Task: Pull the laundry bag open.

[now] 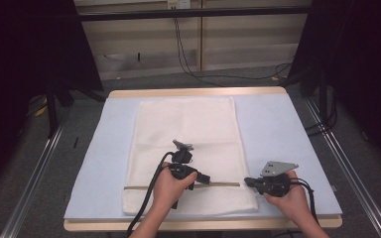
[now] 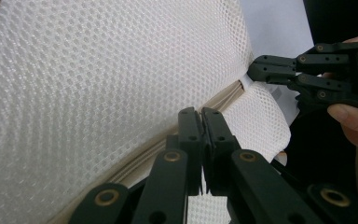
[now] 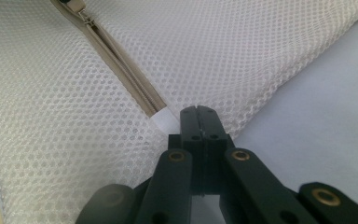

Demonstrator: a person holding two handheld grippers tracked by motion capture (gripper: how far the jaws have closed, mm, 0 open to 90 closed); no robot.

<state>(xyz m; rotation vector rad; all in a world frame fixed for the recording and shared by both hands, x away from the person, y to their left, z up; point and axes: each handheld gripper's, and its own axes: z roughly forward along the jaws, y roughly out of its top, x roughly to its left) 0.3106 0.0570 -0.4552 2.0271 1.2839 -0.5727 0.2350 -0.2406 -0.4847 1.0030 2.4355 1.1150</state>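
Note:
A white mesh bag [image 1: 186, 148] lies flat on the pale blue mat [image 1: 278, 144]. Its beige zipper [image 1: 223, 184] runs across the near end. My left gripper [image 1: 204, 179] is shut, its tips [image 2: 201, 113] resting on the zipper line [image 2: 135, 161]. The metal slider [image 3: 80, 11] sits at the far end of the closed zipper stretch [image 3: 126, 65]; whether the left jaws pinch it is hidden. My right gripper [image 1: 248, 182] is shut too, its tips [image 3: 198, 110] on the mesh beside the zipper's white end tab [image 3: 164, 117]. The right gripper [image 2: 256, 70] touches the bag's edge there.
The mat covers a wooden table [image 1: 198, 92] whose front edge [image 1: 203, 225] lies just under the person's forearms. Metal rails [image 1: 34, 168] flank the table on the floor. Black cables [image 1: 188, 54] hang by the back wall.

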